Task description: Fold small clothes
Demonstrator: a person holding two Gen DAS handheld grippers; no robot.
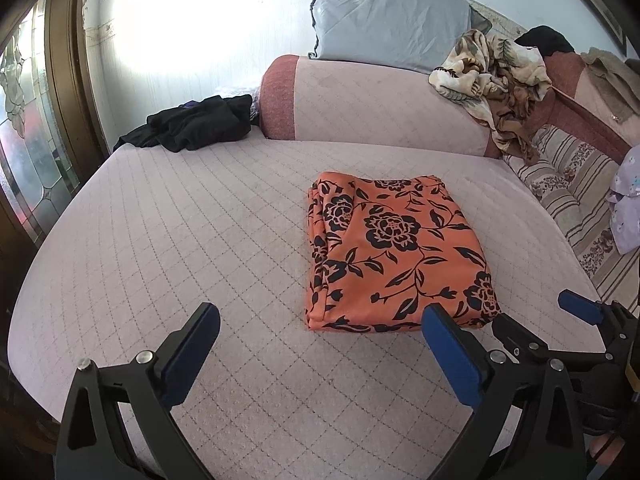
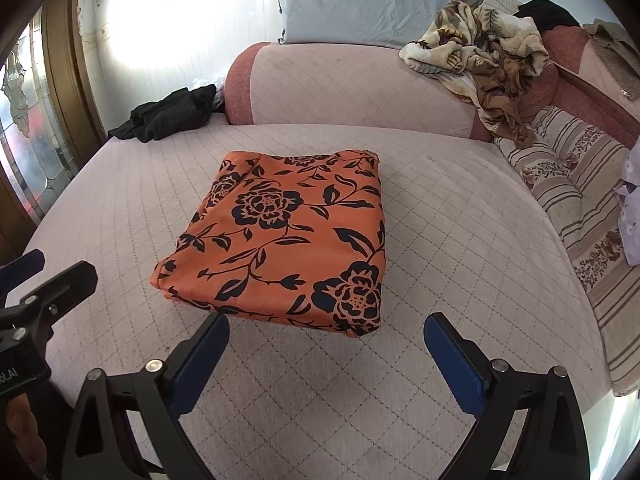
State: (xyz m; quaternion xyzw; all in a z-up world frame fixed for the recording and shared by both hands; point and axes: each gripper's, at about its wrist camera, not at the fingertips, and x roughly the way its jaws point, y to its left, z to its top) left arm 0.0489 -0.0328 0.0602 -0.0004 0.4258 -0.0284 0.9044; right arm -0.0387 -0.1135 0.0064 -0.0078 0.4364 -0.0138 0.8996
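Nearest, hovering low over the quilted pale-pink mattress cover [image 1: 152, 232]: left gripper [image 1: 320, 320], black-framed with blue pads, jaws spread wide and holding nothing, its right pad just overlapping the near edge of the cloth in the left wrist view. Alongside, sitting at much the same height, right gripper [image 2: 326, 330], likewise gaping wide and gripping nothing, aiming at the near hem. Just beyond both sets of fingertips, lying flat near the middle of the cover: orange garment printed with black flowers and leaves [image 2: 280, 240], already squared into a thick, tidy rectangle with stacked layers showing along its left edge. Judging from that neat packet, seemingly finishing this piece rather than starting it, with perhaps one last halving or a shift aside remaining. Calling, next, for either pinching the near corners and carrying them over to the far edge, or leaving the packet and reaching onward for fresh cloth. Risking, with slippery-looking fabric, the layers sliding apart if only the top sheet gets caught. Farther back on the left, sprawling unfolded at the mattress edge: crumpled black garment [image 1: 192, 124], probably waiting its turn. Behind that, running across the bed: long pink-and-red bolster [image 1: 360, 100]. Draping over its right end: cream-and-brown floral blanket [image 1: 496, 80]. Farthest, leaning against the wall: pale blue-grey pillow [image 1: 384, 16].
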